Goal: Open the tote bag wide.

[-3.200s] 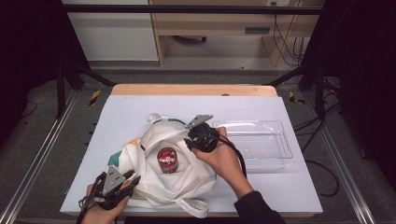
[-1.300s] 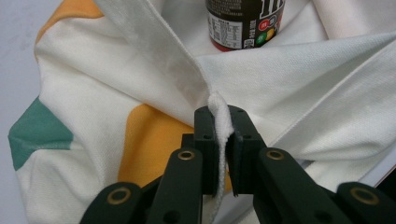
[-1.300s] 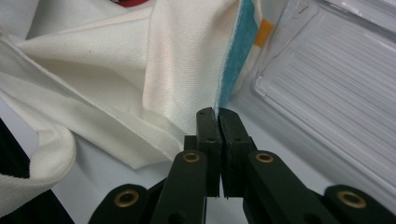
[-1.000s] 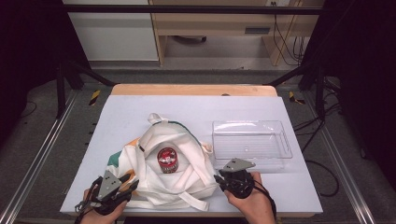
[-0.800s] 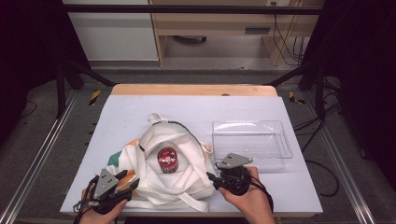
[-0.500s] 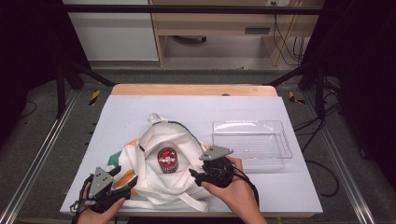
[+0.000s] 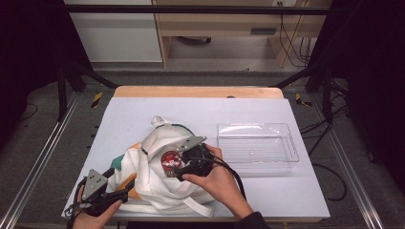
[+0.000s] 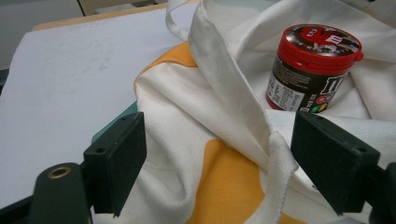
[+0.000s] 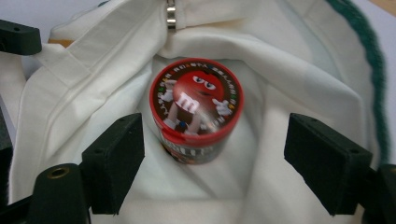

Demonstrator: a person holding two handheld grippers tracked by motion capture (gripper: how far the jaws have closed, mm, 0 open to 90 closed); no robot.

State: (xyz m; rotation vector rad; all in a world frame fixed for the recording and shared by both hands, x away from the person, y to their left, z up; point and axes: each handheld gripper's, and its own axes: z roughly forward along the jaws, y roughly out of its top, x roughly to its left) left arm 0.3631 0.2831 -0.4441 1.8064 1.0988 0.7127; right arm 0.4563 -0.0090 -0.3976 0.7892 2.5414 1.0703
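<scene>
A white cloth bag (image 7: 153, 183) with orange and green patches lies crumpled at the table's front left. A red-lidded candy tub (image 7: 170, 161) stands upright in its folds. My right gripper (image 7: 180, 167) hovers at the tub from the right. In the right gripper view its jaws (image 9: 215, 163) stand open on either side of the tub (image 9: 196, 105), not touching it; they have just been opening. My left gripper (image 7: 123, 193) sits at the bag's front left corner. Its jaws (image 8: 219, 158) have just been opening too, and a loose hem of the bag (image 8: 261, 140) lies between them unpressed.
A clear plastic tray (image 7: 258, 126) stands to the right of the bag, with nothing in it. The white table top (image 7: 215, 109) stretches behind the bag to a wooden strip at the far edge. Metal rails run along both sides.
My right gripper moved left and up from the bag's front right edge to the tub, and its jaws opened. The left gripper's jaws opened while that hand stayed put.
</scene>
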